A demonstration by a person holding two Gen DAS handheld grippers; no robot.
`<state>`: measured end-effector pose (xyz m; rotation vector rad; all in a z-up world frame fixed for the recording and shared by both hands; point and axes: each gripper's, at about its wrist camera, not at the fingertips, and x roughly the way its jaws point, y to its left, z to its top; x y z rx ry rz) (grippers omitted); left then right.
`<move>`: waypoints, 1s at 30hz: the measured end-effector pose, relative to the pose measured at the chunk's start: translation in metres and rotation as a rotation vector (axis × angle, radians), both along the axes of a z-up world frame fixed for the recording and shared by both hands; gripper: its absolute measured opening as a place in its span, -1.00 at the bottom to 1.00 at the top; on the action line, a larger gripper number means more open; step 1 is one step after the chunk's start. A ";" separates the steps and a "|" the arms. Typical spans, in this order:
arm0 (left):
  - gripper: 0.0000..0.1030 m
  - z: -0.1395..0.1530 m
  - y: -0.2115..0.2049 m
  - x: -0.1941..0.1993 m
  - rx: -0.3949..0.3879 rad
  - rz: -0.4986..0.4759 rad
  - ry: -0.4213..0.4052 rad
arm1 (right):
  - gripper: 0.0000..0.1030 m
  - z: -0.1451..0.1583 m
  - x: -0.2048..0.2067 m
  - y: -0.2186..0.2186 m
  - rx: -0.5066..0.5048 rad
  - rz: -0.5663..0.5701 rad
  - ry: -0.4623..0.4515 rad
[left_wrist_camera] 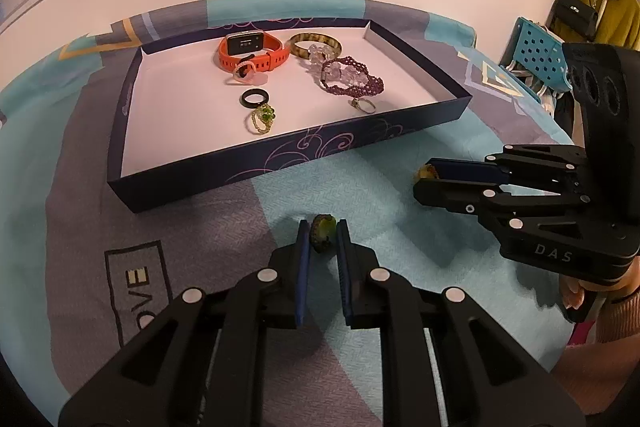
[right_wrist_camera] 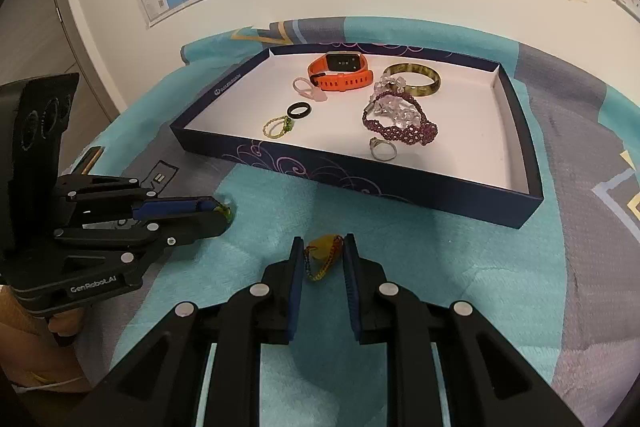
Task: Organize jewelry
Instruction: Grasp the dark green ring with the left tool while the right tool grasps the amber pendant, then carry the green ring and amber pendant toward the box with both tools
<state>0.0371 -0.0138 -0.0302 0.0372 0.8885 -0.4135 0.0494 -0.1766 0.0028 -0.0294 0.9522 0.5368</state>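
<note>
Two rings (left_wrist_camera: pixel 323 233) (right_wrist_camera: pixel 325 257) half-hidden between pads.

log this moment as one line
left gripper: shut on green ring | right gripper: shut on yellow ring | tray: not reached

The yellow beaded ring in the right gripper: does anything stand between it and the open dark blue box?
Nothing visible does. Between the yellow beaded ring, pinched in the right gripper, and the dark blue box lies only bare teal cloth. The box's low front wall must be cleared.
</note>
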 end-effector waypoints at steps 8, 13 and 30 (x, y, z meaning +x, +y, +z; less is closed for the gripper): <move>-0.74 0.003 0.003 -0.001 -0.008 0.022 -0.005 | -0.66 0.004 -0.002 -0.003 0.017 -0.002 -0.007; -0.74 0.008 0.005 -0.003 -0.015 0.029 -0.019 | -0.66 0.009 -0.003 -0.004 0.024 -0.003 -0.019; -0.74 0.022 0.009 -0.006 -0.026 0.045 -0.054 | -0.66 0.022 -0.006 -0.003 0.033 0.001 -0.053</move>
